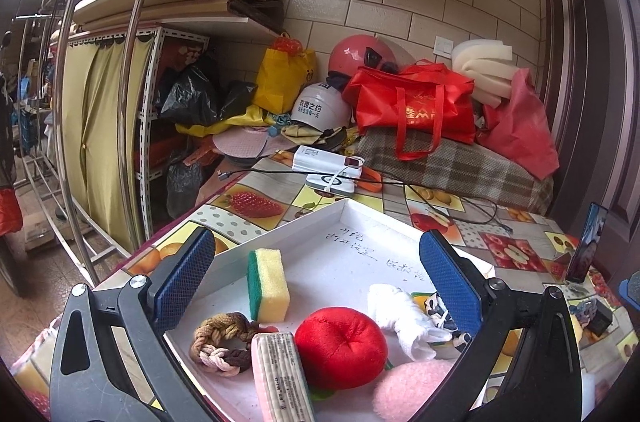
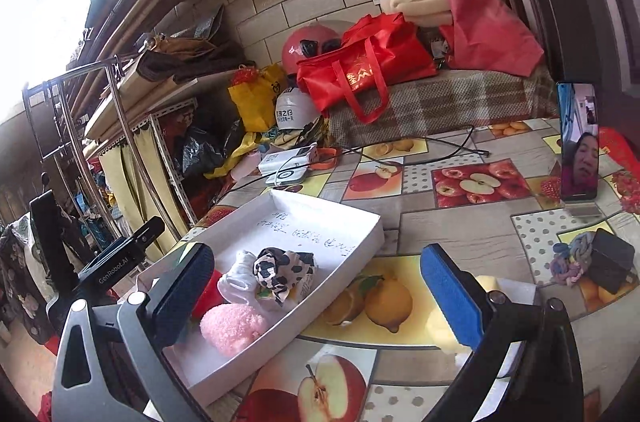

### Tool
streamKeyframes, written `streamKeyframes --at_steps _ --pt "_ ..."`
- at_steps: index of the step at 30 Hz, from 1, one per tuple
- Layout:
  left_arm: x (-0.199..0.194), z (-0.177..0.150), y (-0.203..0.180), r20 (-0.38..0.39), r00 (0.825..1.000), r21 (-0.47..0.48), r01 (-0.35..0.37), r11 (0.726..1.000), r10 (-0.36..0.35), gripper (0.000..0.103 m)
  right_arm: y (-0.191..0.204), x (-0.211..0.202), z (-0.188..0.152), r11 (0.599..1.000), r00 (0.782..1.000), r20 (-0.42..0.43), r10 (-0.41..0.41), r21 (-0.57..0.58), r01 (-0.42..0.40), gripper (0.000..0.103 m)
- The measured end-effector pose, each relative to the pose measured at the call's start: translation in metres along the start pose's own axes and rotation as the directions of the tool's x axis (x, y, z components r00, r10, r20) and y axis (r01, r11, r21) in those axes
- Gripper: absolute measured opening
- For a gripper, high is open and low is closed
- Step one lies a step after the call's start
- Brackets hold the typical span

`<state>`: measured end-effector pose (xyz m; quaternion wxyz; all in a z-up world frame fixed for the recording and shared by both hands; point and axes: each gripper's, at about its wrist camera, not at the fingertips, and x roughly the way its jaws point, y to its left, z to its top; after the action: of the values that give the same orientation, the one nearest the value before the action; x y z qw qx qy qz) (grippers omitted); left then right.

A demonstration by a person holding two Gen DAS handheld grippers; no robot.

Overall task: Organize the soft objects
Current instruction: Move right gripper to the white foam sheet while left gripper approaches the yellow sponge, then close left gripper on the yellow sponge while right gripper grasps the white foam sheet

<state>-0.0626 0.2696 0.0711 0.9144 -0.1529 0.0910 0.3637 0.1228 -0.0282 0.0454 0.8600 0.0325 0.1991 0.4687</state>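
Left gripper (image 1: 316,264): wide open, holding nothing, poised above the near end of the white tray (image 1: 362,212).
Right gripper (image 2: 318,276): also spread wide and empty, over the worktop (image 2: 460,230) just to the right of the tray (image 2: 360,212).
Step in hand: my guess is the next stray soft thing gets fetched; a pastel braided ring (image 2: 568,258) lies well apart from the tray, touching a black box (image 2: 612,260), and something pale yellow (image 2: 440,326) sits right under the right gripper.
Doing it well: I'd drop straight down over the nearest piece, close gently since these things squash, and lift clear of the tray wall before letting go into the bare far end.
Tray contents: yellow-and-green sponge (image 1: 267,284), brown braided ring (image 1: 224,342), wrapped pink bar (image 1: 282,376), red plush ball (image 1: 340,346), white cloth (image 1: 402,314), black-and-white spotted cloth (image 2: 282,268), pink fluffy pad (image 2: 234,328).
Risk: the near end is crowded, so a drop there may spill over the low rim.
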Motion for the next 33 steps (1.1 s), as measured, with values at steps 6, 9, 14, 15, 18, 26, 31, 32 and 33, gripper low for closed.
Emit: streamKeyframes --at_steps 6,9,14,15,18,26,31,32,33 --pt "-0.008 -0.001 -0.006 0.032 0.998 -0.014 0.061 0.998 -0.061 0.103 -0.051 -0.04 -0.006 0.982 0.983 0.005 -0.183 -0.05 0.183 0.103" --pt "-0.014 -0.003 -0.02 0.039 0.99 -0.007 0.134 0.991 -0.134 0.103 -0.067 -0.041 -0.025 0.952 0.949 -0.117 -0.294 -0.131 0.278 0.103" --pt "-0.026 -0.014 -0.063 0.011 0.963 0.08 0.266 0.961 -0.268 0.103 -0.081 -0.033 -0.065 0.979 0.909 -0.364 -0.202 -0.079 0.186 0.103" --pt "-0.027 -0.017 -0.072 -0.007 0.958 0.093 0.287 0.953 -0.288 0.103 -0.077 -0.029 -0.071 0.981 0.9 -0.39 -0.194 -0.079 0.177 0.103" --pt "-0.029 -0.027 -0.098 -0.063 0.935 0.127 0.354 0.927 -0.348 0.103 -0.062 -0.013 -0.08 0.977 0.879 -0.426 -0.213 -0.123 0.177 0.103" --pt "-0.024 -0.061 -0.162 -0.227 0.852 0.162 0.51 0.845 -0.471 0.103 -0.065 -0.002 -0.087 0.966 0.853 -0.458 -0.251 -0.173 0.192 0.078" --pt "0.003 -0.08 -0.196 -0.39 0.751 0.054 0.597 0.801 -0.533 0.103 -0.102 -0.027 -0.076 0.97 0.875 -0.418 -0.242 -0.093 0.224 0.054" --pt "0.009 -0.082 -0.2 -0.402 0.735 0.015 0.602 0.798 -0.546 0.103 -0.112 -0.032 -0.071 0.969 0.884 -0.399 -0.244 -0.062 0.239 0.054" --pt "0.016 -0.083 -0.203 -0.41 0.721 -0.023 0.604 0.797 -0.558 0.103 -0.122 -0.037 -0.065 0.965 0.895 -0.37 -0.25 -0.025 0.259 0.054"
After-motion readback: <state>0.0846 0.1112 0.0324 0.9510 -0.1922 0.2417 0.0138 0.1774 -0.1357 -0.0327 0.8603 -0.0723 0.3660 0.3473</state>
